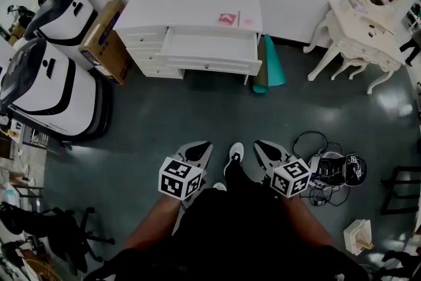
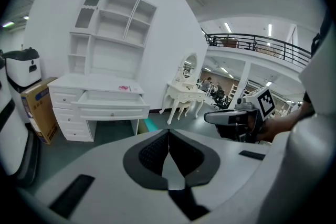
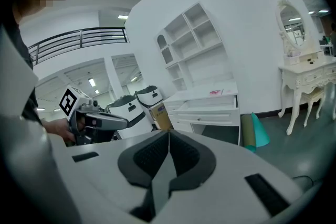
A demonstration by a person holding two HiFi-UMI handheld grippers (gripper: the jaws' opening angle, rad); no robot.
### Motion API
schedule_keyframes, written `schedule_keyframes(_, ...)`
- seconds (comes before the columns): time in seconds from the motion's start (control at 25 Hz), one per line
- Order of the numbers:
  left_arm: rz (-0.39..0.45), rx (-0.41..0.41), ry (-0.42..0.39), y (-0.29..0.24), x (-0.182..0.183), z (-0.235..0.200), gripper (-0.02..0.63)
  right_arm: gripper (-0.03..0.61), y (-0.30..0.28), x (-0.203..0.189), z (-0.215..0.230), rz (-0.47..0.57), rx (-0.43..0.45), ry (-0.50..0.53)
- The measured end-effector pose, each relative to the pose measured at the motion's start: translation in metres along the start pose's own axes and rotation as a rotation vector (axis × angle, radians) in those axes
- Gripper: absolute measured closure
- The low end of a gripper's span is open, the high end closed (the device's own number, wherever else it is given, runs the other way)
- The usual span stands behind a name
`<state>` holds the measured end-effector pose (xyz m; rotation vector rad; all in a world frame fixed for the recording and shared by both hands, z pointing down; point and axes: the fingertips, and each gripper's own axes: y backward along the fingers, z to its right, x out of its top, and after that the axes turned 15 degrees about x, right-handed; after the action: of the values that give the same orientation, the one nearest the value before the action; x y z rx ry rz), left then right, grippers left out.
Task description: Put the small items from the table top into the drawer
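Left gripper point(image 1: 195, 152) is sitting clenched and empty, well apart from the far white desk point(image 1: 151, 10). Pink small items point(image 1: 228, 18) are lying on its top, behind the open drawer point(image 1: 210, 49); being flat, they are likely inviting slipped pinches. Right gripper point(image 1: 273, 151), clenched and empty, is hovering near floor cables point(image 1: 309, 133), risking a snag or trip. Print on the cardboard box point(image 1: 105, 36), far left, is proving illegible.

The desk point(image 1: 191, 10) is white, its small item point(image 1: 227, 19) pink, the roll point(image 1: 275, 64) teal.

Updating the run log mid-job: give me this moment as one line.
phase: standing off from desk | left claw: shut, empty | right claw: shut, empty | drawer: open | pink item: on desk top
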<state>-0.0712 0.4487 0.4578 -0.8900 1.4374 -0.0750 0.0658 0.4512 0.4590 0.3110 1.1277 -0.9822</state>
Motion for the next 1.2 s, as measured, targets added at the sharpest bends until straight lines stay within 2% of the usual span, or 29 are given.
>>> schedule_keyframes(0.28, -0.024, 0.034, 0.015, -0.026, 0.014, -0.031, 0.603, 0.551, -0.035, 0.025, 0.03, 0.002, 0.024, 0.0)
schedule_keyframes(0.96, 0.031, 0.105, -0.019, -0.132, 0.136, -0.089, 0.603, 0.551, -0.101, 0.123, 0.156, 0.018, 0.065, 0.024)
schedule_keyframes(1.2, 0.04, 0.143, 0.0, -0.165, 0.159, -0.103, 0.603, 0.55, -0.117, 0.146, 0.192, 0.022, 0.085, 0.034)
